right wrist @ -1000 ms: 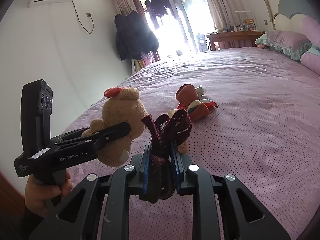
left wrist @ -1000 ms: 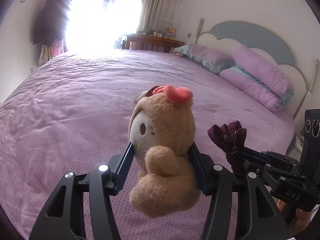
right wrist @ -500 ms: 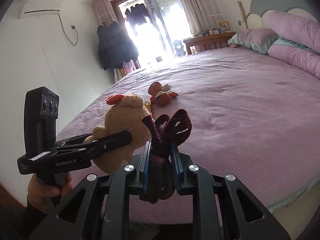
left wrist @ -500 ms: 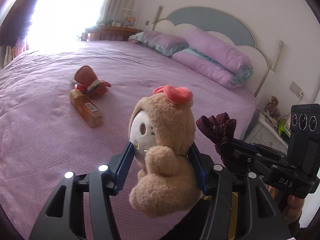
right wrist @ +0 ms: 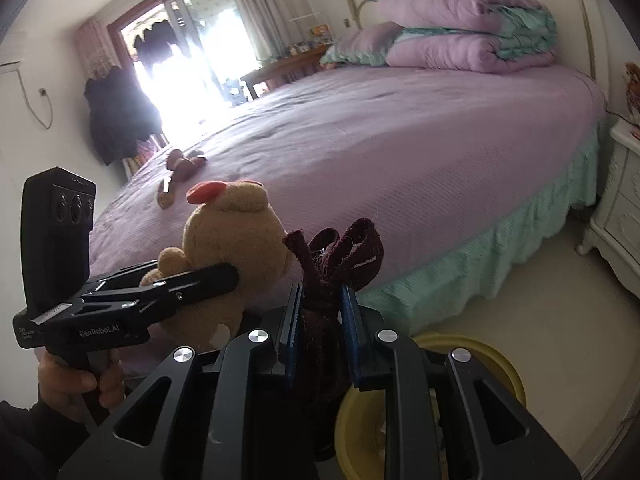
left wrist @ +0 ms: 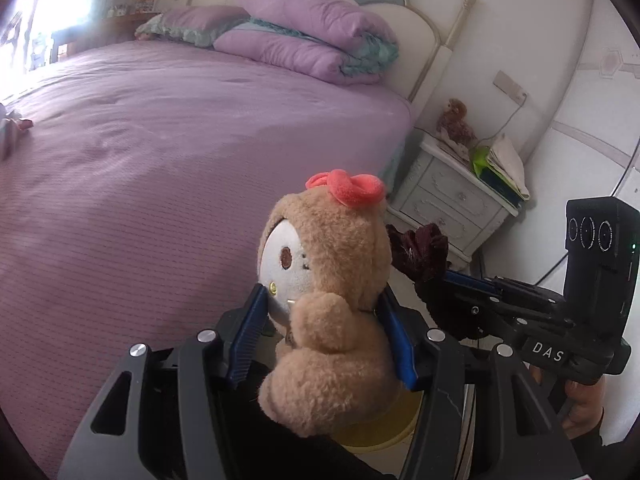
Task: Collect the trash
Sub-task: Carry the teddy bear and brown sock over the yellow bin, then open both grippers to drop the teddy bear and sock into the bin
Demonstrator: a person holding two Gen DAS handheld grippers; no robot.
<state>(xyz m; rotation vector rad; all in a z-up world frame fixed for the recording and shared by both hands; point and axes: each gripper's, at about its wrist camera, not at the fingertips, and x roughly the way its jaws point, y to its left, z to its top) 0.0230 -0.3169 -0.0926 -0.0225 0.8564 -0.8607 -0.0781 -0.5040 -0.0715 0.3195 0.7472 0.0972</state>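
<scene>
Left tool [left wrist: 324, 340] clamps one plush bear [left wrist: 332, 280]; right tool [right wrist: 320, 320] pinches one maroon cloth [right wrist: 336, 264].

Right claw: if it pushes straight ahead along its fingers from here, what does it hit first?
Probably the side of the bed. The right claw, shut on the dark red cloth, points at the purple cover above the teal bed skirt. The yellow bin sits below that line. Depth is unclear.

yellow bin [right wrist: 504, 364] mostly hidden behind jaws, small items on bed [right wrist: 180, 176] blurred, nightstand [right wrist: 624, 208] cut off at edge
</scene>
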